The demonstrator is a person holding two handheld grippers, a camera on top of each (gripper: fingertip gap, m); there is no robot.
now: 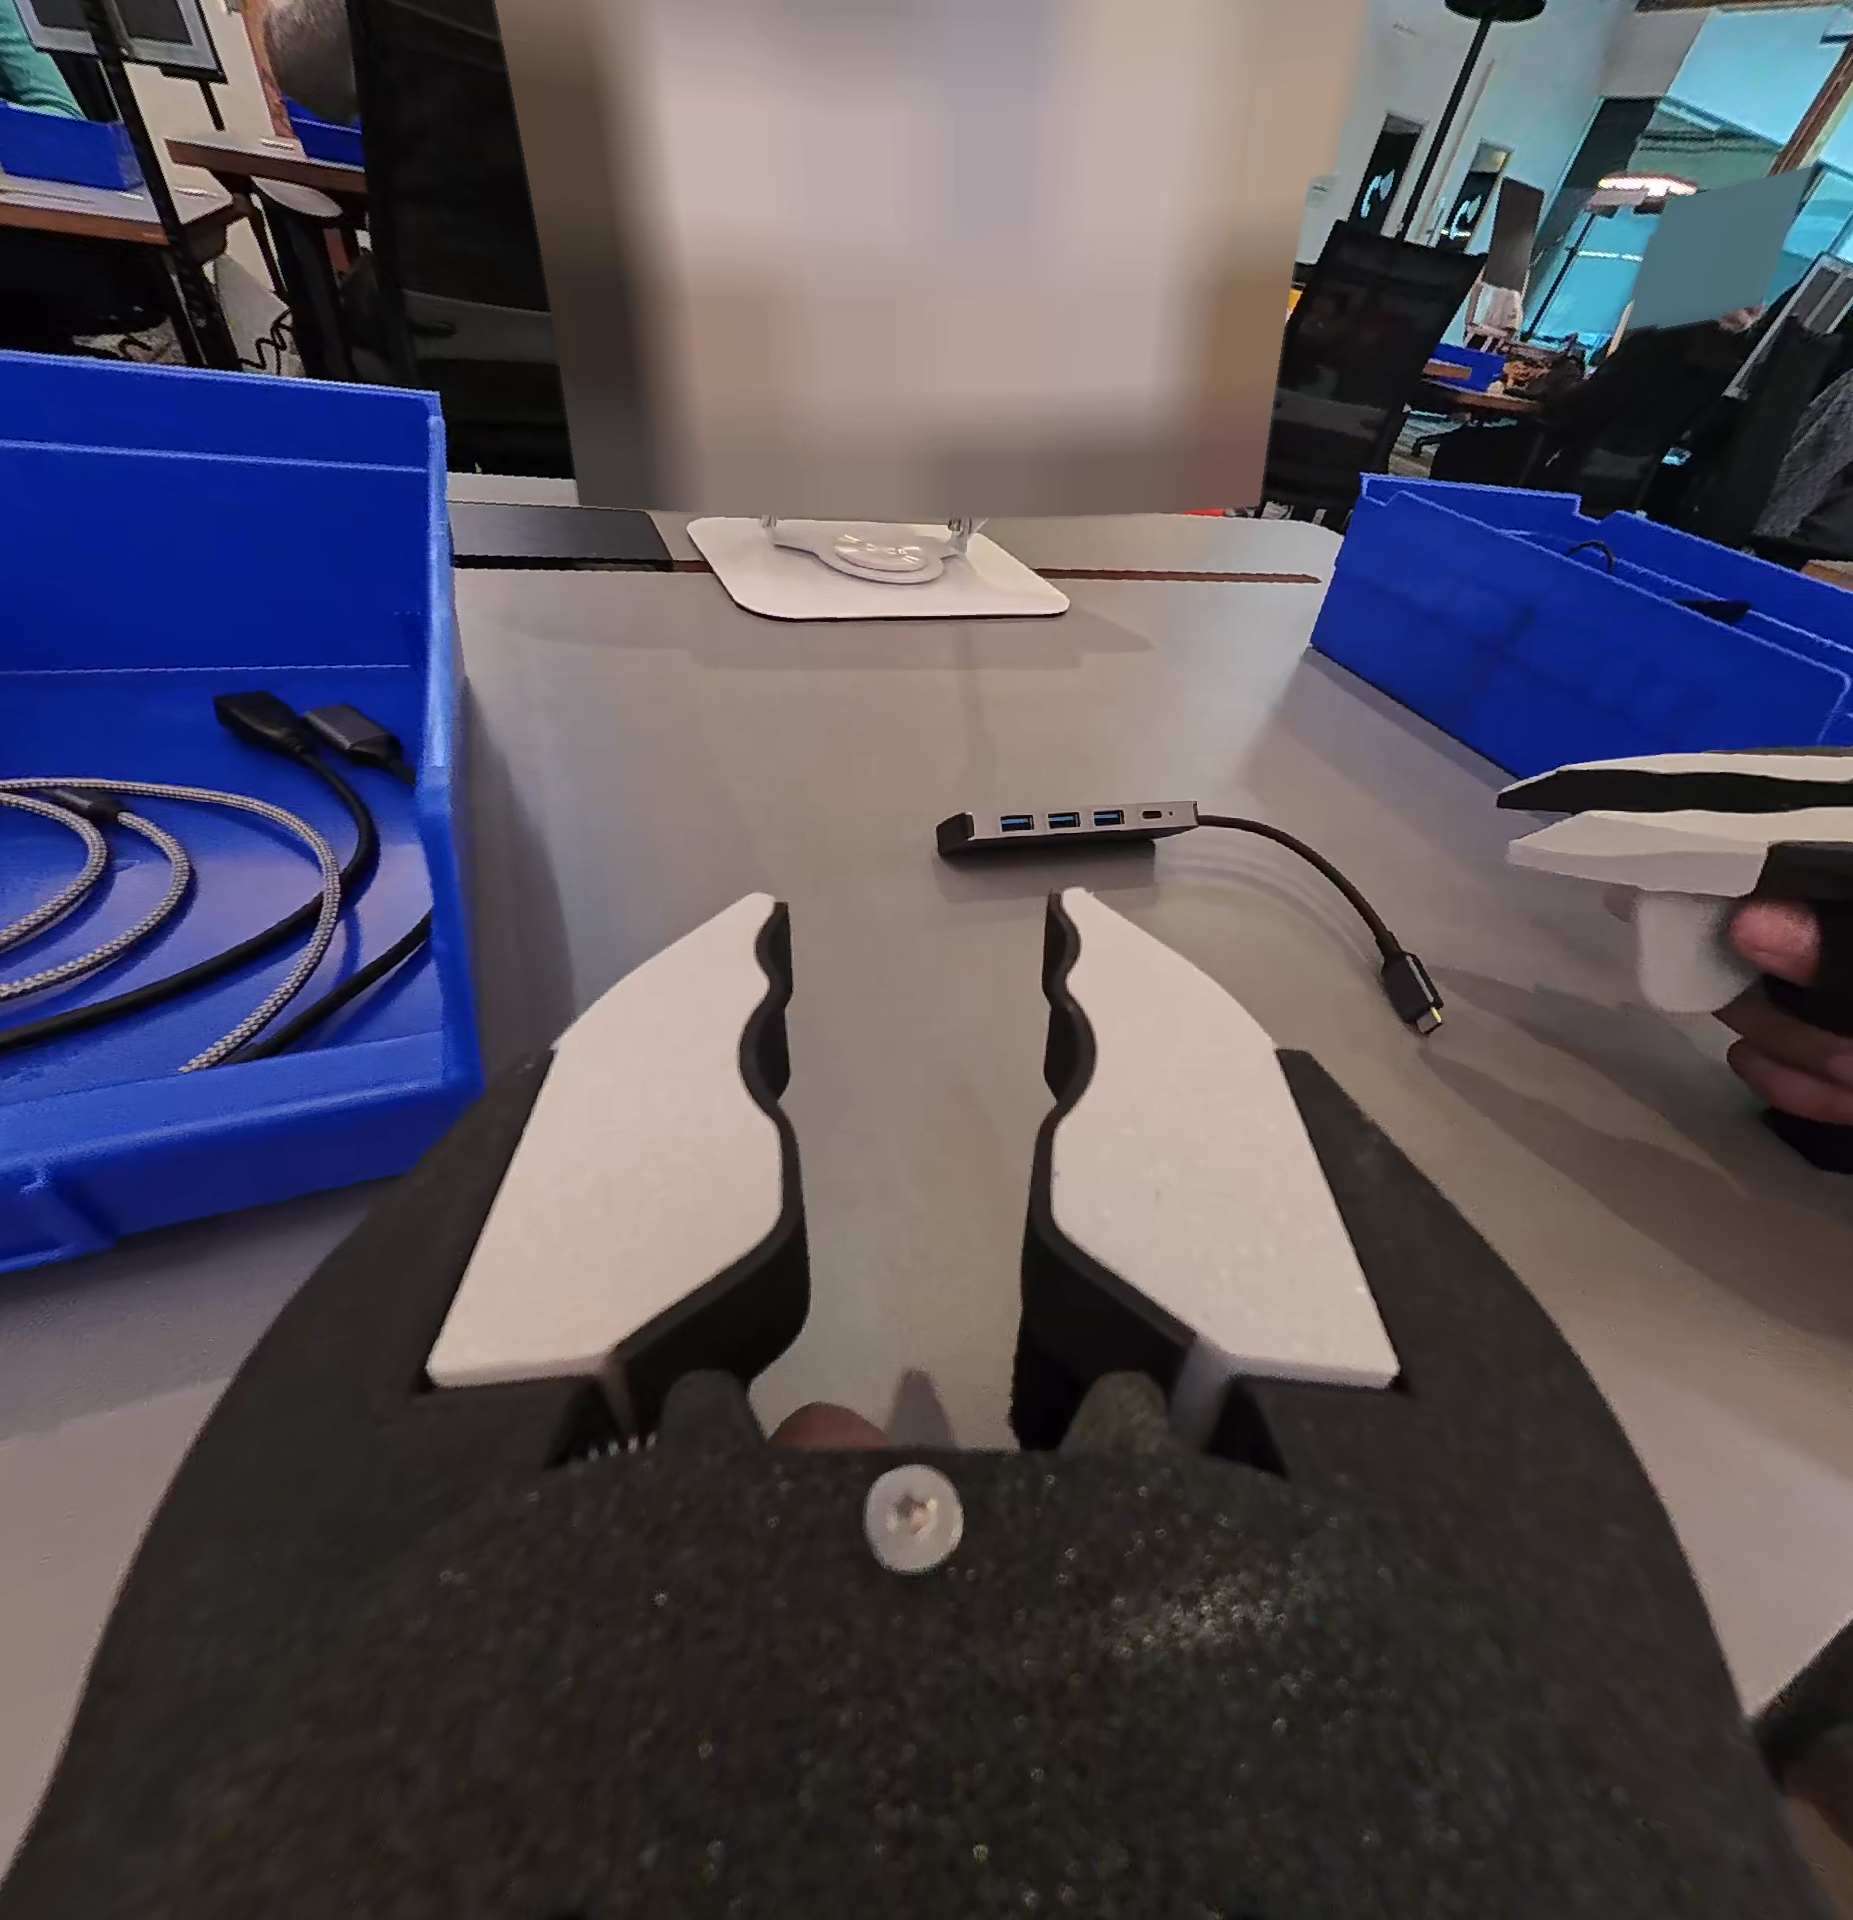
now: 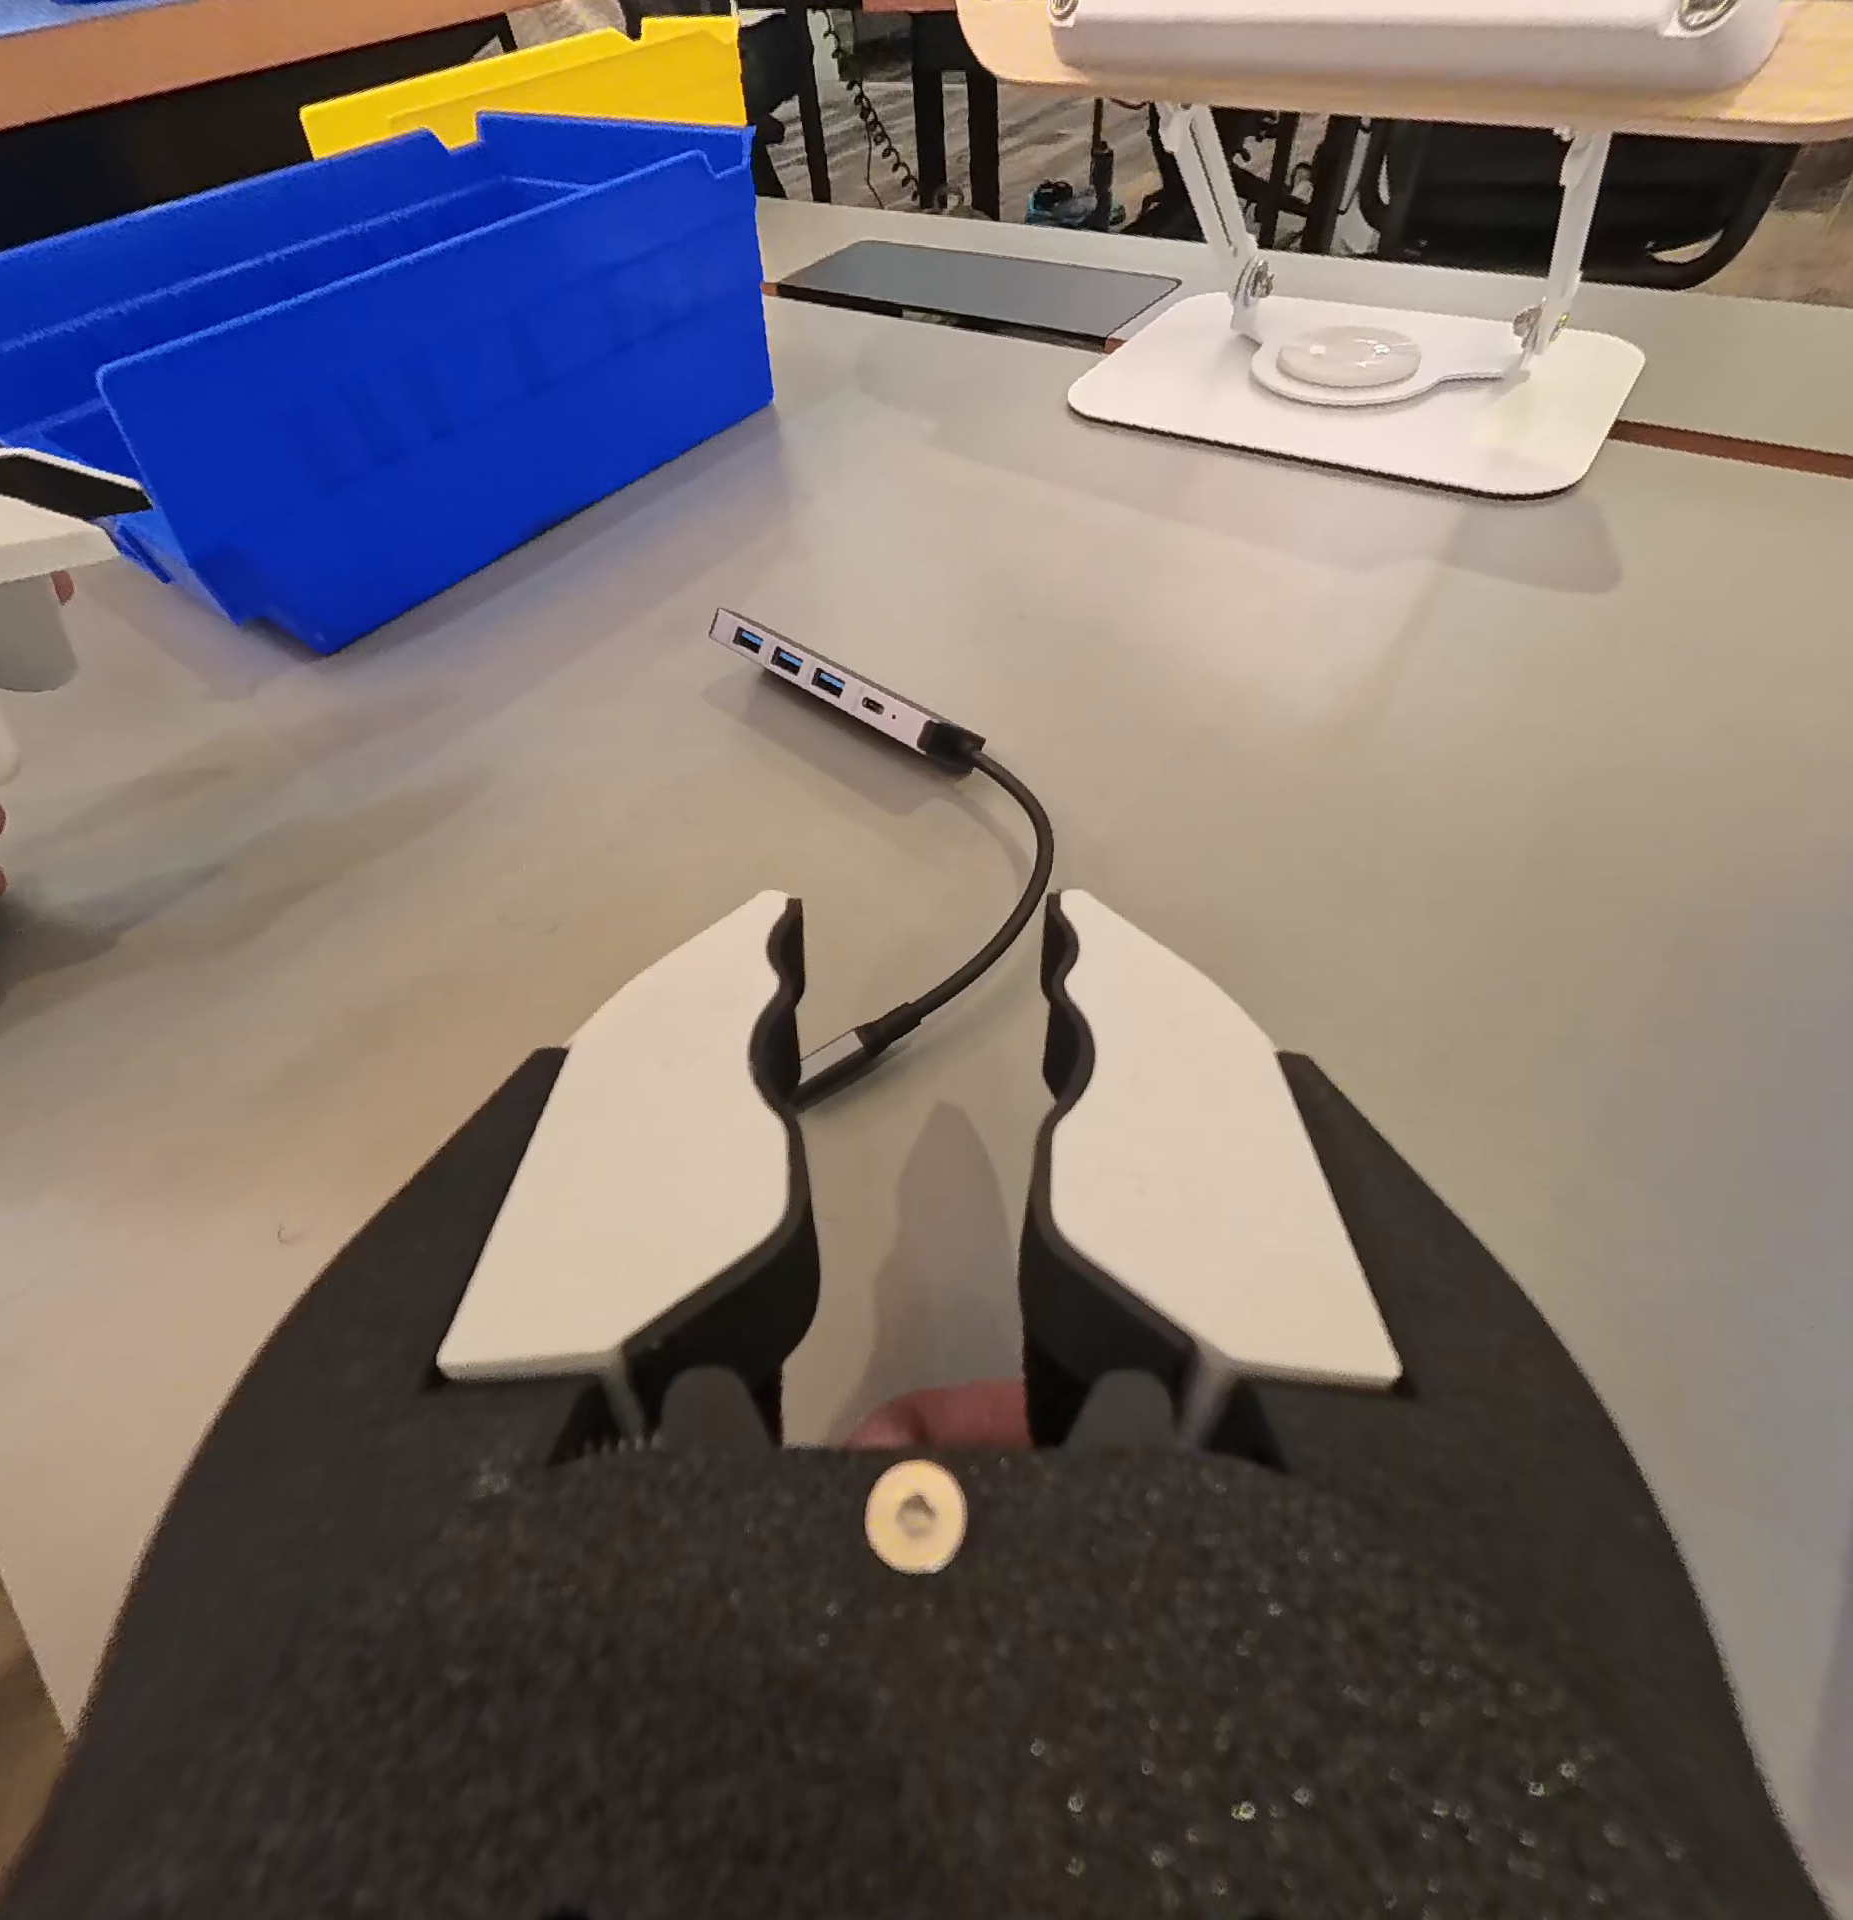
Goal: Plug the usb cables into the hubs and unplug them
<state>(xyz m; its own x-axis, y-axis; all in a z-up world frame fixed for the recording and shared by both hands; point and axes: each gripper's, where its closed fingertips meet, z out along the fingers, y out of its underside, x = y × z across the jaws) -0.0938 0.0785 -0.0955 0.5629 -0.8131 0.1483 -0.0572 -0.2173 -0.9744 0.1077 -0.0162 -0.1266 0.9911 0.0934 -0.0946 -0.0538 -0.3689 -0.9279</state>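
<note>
On the smooth grey surface (image 1: 693, 790), near its middle, lies a slim, flat metal USB hub (image 1: 1067, 826), a narrow bar with three blue ports and one small oval port along its near side. Its long axis runs left to right in the left wrist view, and all ports are unfilled. A short, thick black cable (image 1: 1317, 883) leaves its right end and curves toward the near edge, ending in a small metal plug (image 2: 849, 1055) resting flat. In the right wrist view that plug lies on the surface, seen between the spread fingers of the right gripper (image 2: 922, 909), which holds nothing. The left gripper (image 1: 917, 904) is likewise spread wide and empty, just short of the hub. At the left edge sits a blue plastic bin (image 1: 278, 1143) holding coiled braided grey and smooth black cables (image 1: 309, 894). A second blue bin (image 1: 1587, 665) stands at the right edge. Toward the far edge stands a white, rounded-corner stand base (image 1: 880, 582).
</note>
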